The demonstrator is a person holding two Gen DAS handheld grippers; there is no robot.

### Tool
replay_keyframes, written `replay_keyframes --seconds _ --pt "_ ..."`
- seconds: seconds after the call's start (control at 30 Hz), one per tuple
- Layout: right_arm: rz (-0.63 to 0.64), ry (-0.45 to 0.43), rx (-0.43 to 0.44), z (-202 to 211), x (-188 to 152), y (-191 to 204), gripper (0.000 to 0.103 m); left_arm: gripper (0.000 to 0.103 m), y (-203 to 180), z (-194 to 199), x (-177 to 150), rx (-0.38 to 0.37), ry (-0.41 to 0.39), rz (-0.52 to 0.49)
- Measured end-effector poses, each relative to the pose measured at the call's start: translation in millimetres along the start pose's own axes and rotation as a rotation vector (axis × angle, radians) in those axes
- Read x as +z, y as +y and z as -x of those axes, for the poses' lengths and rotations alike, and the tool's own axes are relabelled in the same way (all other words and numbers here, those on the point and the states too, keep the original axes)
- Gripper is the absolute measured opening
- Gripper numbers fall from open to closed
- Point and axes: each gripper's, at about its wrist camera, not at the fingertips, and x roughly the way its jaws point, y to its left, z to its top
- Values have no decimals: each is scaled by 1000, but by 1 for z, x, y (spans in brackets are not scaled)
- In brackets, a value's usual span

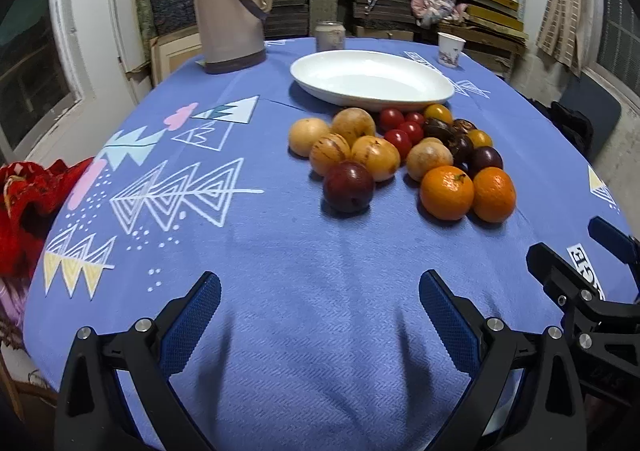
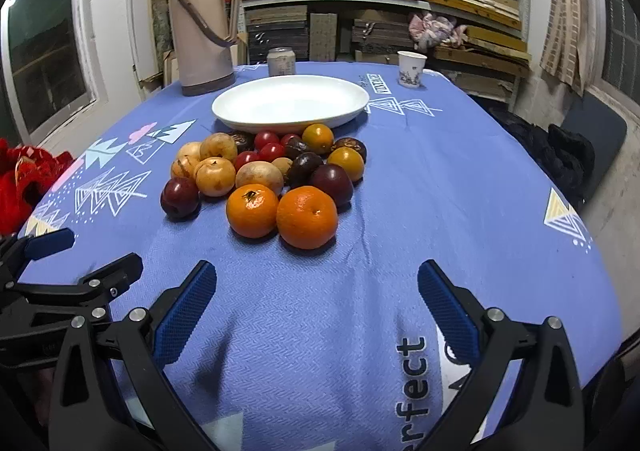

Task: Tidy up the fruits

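Ribbed blue fingers (image 1: 448,315) spread above woven tablecloth (image 1: 320,251).

On the blue tablecloth (image 2: 360,331) under my right gripper I read "rfect", the start cut off. Near the plate (image 2: 290,103), small sideways print is too blurred. By my left, "GE".

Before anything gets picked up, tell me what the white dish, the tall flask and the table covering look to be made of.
White dish: probably glazed ceramic, possibly melamine; smooth, glossy, with soft reflections.
Tall flask: looks like moulded plastic, beige with a dull sheen, brown strap and base.
Table covering: woven cloth, matt blue; a fine herringbone weave shows near the grippers, with creases and printed tree shapes.
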Motion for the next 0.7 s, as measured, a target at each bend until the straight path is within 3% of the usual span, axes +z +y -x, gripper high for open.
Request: replay_keyframes --seconds 0.3,0.5,0.7 --pt "-16 10 54 -14 3 -22 99 100 11 -18 4 -63 16 -26" --pt "-10 43 91 -30 13 -36 99 100 23 -32 20 -63 21 -11" --pt "18 58 126 -39 19 -38 99 100 21 -57 29 -126 128 -9"
